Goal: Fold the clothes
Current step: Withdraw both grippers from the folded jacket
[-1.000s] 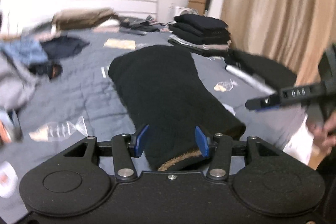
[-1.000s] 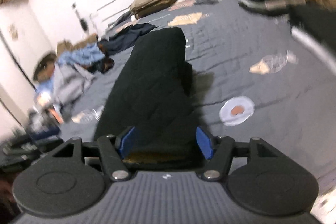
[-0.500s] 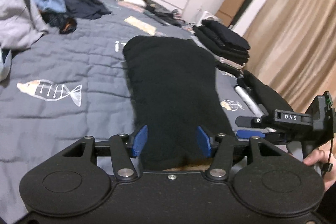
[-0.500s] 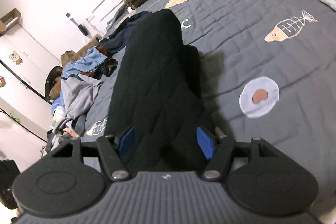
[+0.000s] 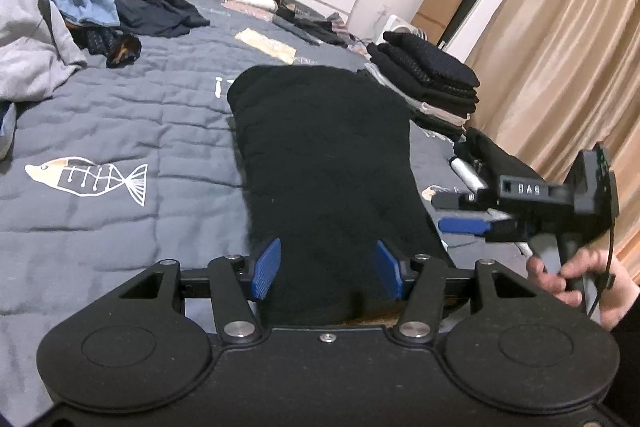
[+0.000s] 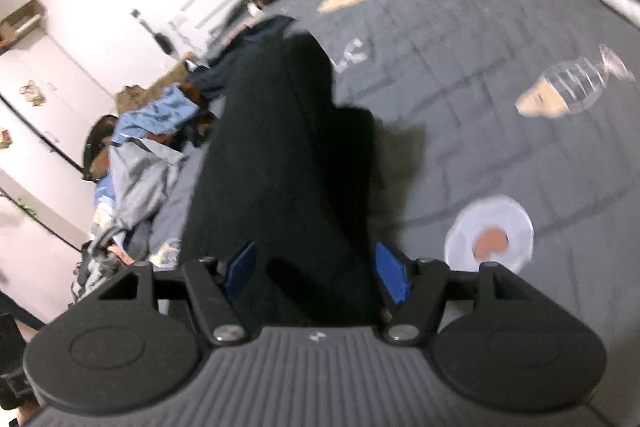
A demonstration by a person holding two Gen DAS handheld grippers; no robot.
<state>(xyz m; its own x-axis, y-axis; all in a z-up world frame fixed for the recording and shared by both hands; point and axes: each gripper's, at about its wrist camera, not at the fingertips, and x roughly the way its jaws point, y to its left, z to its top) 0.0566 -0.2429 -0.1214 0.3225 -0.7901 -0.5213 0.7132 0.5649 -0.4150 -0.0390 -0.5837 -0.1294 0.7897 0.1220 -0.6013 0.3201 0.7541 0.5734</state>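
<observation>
Black quilted garment (image 5: pixel 328 163), thick, soft and floppy by the look of it, lies in a long folded strip on the grey bedspread (image 5: pixel 120 131), stretching straight ahead of both tools; its near hem seems the best place to pinch. Left gripper (image 5: pixel 327 269) and right gripper (image 6: pixel 316 277) each straddle that near end, blue fingers (image 5: pixel 266 269) spread wide, clamping nothing, held low and level.

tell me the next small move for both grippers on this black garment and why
Probably close both grippers on the near edge. The black garment lies lengthwise on the grey quilt, and its near end sits between the open blue pads of the left gripper and of the right gripper. With both holding that edge, it could be carried toward the far end for a fold.
</observation>
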